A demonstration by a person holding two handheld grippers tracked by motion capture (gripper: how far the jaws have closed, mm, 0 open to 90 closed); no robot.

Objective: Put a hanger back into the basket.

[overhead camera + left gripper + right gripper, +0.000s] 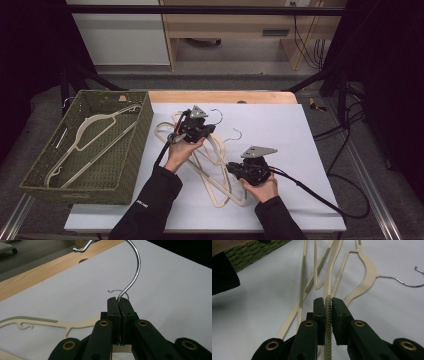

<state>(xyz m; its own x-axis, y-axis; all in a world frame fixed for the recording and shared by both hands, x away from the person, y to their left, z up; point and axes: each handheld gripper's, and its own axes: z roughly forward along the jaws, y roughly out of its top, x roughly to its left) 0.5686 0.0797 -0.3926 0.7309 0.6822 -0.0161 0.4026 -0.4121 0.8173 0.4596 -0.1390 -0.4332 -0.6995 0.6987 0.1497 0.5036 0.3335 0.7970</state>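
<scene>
white table (300,150): three hangers (215,165); basket (135,150): one.

So I count one green woven basket (131,150), two cream hangers inside the basket (87,137), and two or three more tangled just right of the basket (215,155).

A green woven basket (131,145) sits at the counter's left edge with one cream hanger (95,135) lying inside. A white sheet (280,130) covers the counter (220,96), whose bare wooden strip shows along the far side. Black cables (345,130) trail across the grey floor (235,65) beyond.
</scene>
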